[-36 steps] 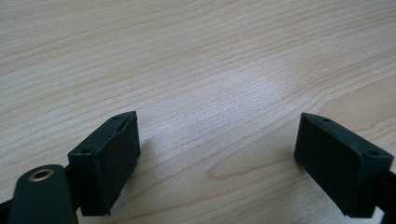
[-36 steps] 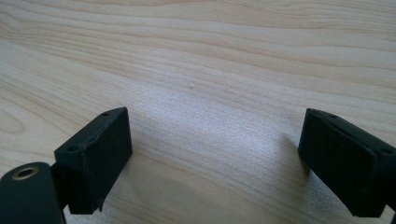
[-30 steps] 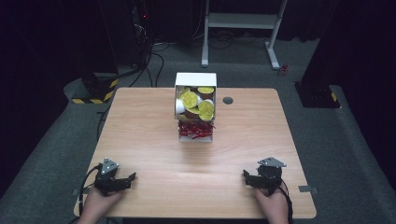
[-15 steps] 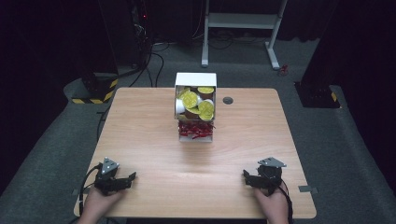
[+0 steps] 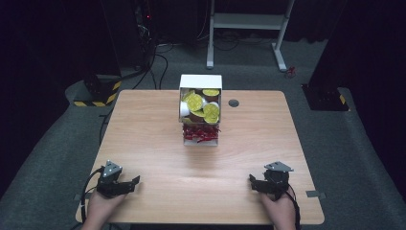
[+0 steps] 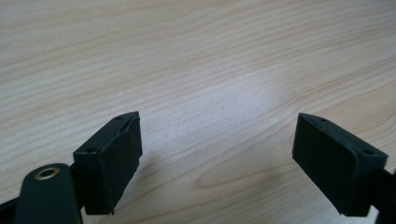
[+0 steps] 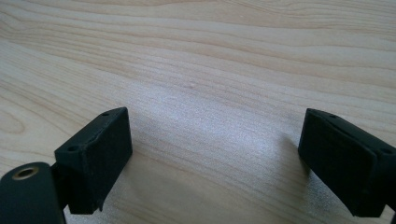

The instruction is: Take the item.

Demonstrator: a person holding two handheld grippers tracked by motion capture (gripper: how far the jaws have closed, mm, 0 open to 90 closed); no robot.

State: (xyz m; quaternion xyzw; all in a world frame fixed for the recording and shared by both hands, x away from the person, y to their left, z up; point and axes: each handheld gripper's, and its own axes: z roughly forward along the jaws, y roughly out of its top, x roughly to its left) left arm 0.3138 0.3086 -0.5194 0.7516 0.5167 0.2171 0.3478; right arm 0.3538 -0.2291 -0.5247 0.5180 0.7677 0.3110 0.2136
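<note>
Nothing has shifted since a second ago: we keep both grippers resting near the front edge of the wooden table (image 5: 158, 143), well apart from each other. Our left gripper (image 5: 128, 184) sits at the near left corner, jaws spread wide over bare wood with nothing between them. Our right gripper (image 5: 255, 183) sits at the near right, jaws likewise spread and empty. The white box (image 5: 200, 82) of yellow-lidded cups (image 5: 194, 101), with red shredded paper (image 5: 200, 133) at its front, stays at the table's far middle, far from both grippers.
</note>
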